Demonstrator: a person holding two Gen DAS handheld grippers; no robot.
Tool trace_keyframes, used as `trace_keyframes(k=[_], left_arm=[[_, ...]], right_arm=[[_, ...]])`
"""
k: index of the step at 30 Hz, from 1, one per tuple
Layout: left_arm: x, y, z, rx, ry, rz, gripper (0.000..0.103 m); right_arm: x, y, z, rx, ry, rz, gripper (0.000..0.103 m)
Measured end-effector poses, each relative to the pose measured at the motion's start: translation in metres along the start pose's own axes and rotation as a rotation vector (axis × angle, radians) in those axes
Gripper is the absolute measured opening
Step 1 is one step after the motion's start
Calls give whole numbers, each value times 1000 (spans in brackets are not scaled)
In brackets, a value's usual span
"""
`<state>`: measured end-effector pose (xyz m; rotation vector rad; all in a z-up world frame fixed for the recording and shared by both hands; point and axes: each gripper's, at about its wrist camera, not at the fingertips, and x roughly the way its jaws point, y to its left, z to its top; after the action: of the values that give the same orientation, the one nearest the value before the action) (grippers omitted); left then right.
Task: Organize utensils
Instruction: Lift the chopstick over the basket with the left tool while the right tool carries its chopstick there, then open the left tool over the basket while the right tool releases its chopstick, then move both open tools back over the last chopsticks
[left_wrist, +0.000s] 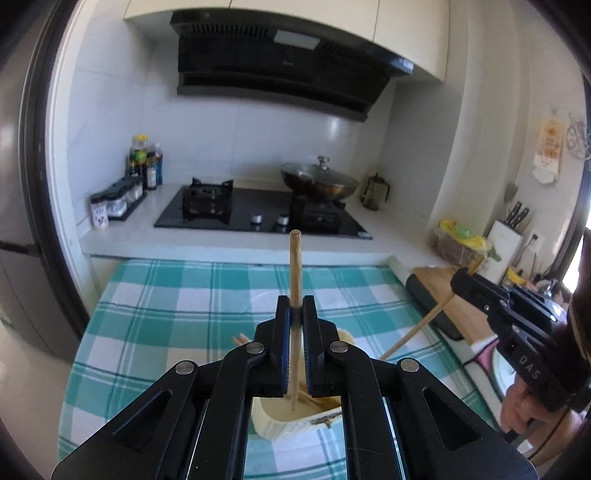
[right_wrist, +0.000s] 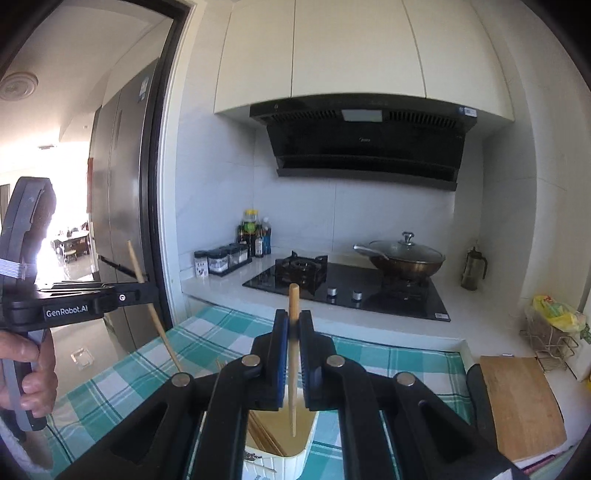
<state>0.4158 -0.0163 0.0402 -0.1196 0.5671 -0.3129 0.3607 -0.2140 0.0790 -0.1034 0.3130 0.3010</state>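
Observation:
In the left wrist view my left gripper (left_wrist: 295, 306) is shut on a wooden chopstick (left_wrist: 295, 266) that stands nearly upright. Its lower end hangs over a cream utensil box (left_wrist: 288, 424) with several chopsticks inside. At the right of that view my right gripper (left_wrist: 463, 277) grips a second, slanted chopstick (left_wrist: 417, 328). In the right wrist view my right gripper (right_wrist: 293, 321) is shut on its chopstick (right_wrist: 293, 299), whose lower end hangs over the box (right_wrist: 295, 454). At the left my left gripper (right_wrist: 144, 288) holds the other chopstick (right_wrist: 157, 321). A hand (right_wrist: 33, 365) grips its handle.
The box sits on a table with a teal checked cloth (left_wrist: 166, 306). Behind it are a black gas hob (left_wrist: 258, 214), a lidded wok (left_wrist: 319, 181), spice jars (left_wrist: 118, 201) and bottles (left_wrist: 146, 162). A wooden cutting board (right_wrist: 521, 402) and knife block (left_wrist: 504, 240) lie right; a fridge (right_wrist: 122, 206) stands left.

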Motion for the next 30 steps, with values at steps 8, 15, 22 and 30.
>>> trace_keyframes(k=[8,15,22,30], left_arm=[[89,23,-31,-68,236,17,5],[64,33,-57,-58,220,44,75],[16,39,-170,-1,363,93,84],[7,-11,-270,-40,399,85,84]], right_arm=[[110,4,-37,-16,350,46,6],[119,-3,-55,124,293,106,46],[38,-37,-130,165,278,20,46],[-62,-63,-276,191,501,-206,46]])
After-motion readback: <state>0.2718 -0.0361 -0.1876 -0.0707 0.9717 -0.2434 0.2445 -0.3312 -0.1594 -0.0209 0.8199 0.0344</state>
